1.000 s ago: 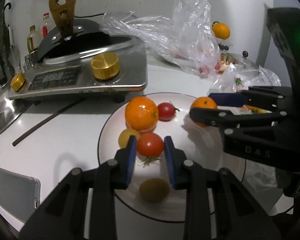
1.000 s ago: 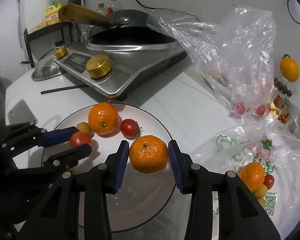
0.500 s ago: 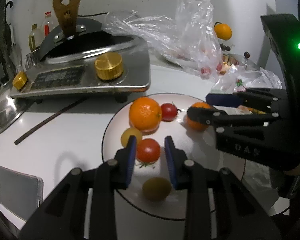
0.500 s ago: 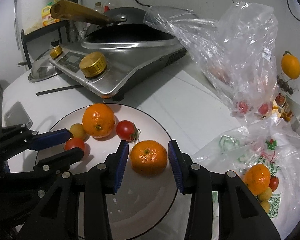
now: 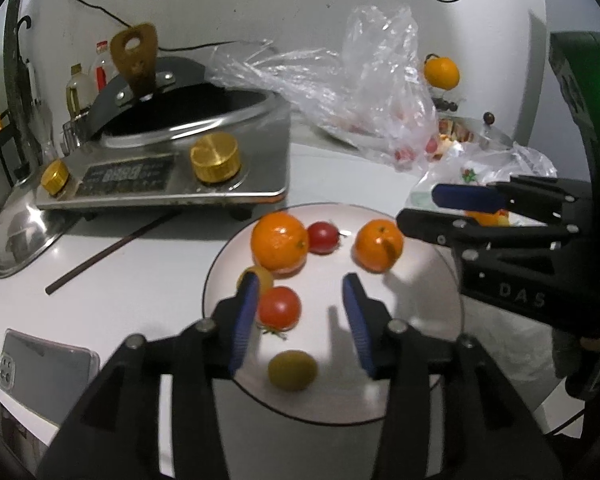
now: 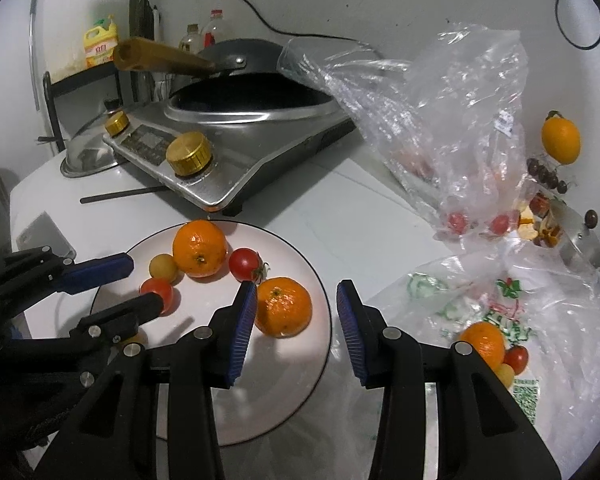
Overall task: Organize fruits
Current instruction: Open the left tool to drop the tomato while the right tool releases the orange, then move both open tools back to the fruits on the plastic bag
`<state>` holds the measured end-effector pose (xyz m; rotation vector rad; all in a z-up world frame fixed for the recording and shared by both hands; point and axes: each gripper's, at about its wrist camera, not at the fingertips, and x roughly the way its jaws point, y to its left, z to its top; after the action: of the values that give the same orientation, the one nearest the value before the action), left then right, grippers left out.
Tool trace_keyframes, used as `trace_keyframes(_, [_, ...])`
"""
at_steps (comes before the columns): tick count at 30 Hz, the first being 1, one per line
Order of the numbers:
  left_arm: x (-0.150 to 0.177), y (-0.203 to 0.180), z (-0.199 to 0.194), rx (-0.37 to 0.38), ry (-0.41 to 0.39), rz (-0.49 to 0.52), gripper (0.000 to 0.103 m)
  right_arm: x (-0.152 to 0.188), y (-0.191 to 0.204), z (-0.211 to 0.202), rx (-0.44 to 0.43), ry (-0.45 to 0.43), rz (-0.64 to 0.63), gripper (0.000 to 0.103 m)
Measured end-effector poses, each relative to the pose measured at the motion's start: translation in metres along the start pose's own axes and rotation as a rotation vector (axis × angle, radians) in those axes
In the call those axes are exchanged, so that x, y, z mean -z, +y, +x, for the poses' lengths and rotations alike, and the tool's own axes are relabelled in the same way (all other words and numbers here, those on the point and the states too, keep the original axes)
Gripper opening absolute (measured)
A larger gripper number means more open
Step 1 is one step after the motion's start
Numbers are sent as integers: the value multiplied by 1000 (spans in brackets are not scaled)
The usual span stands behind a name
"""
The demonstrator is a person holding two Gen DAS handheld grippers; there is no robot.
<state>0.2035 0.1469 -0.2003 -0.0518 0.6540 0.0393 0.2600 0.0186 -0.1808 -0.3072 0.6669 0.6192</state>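
Observation:
A white plate [image 5: 400, 364] [image 6: 292, 392] holds two oranges, two red tomatoes and two small yellow-green fruits. My left gripper [image 5: 300, 312] is open above the plate, with a red tomato [image 5: 279, 307] lying free by its left finger. My right gripper [image 6: 296, 312] is open, with the near orange [image 6: 283, 307] lying on the plate by its left finger. That orange shows in the left wrist view [image 5: 378, 245], beside the right gripper [image 5: 424, 210]. The left gripper [image 6: 140, 284] shows in the right wrist view.
A steel cooker [image 5: 172, 168] with a black pan stands behind the plate. Clear plastic bags [image 6: 440, 128] lie at the right; one printed bag [image 6: 492, 344] holds more fruit. A phone [image 5: 44, 364] and a dark stick [image 5: 112, 248] lie at the left.
Both grippers have opened. The left one let go of the red tomato, the right one set the orange on the plate and let it go. Both have drawn back a little.

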Motion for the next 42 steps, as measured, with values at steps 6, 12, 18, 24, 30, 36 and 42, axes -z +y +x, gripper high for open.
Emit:
trace_keyframes(6, [-3,-15,-13,5,-21,16,50,4,-9,-23,13,-31,12,44])
trace_keyframes(12, [-5,-34,-26,9,-40,35,50,11,-21,-44,30,-55,31,44])
trace_keyframes(18, [-7,-53,-38,26,-58,55,51,21,-33,-66,49,-83,51,44])
trace_keyframes(24, [-10,-73,-53,40,-90,66,51,27,-44,-89,73,-103,56,44])
trace_keyframes(30, [-12,-91,-65,62,-111,75,56,32,-53,-113,96,-129,63,44])
trace_keyframes(36, [-18,-105,-77,82,-142,84,71,38,-61,-132,118,-146,70,44])
trace_keyframes(42, [-25,-118,-83,86,-160,96,71,39,-69,-150,134,-175,78,44])
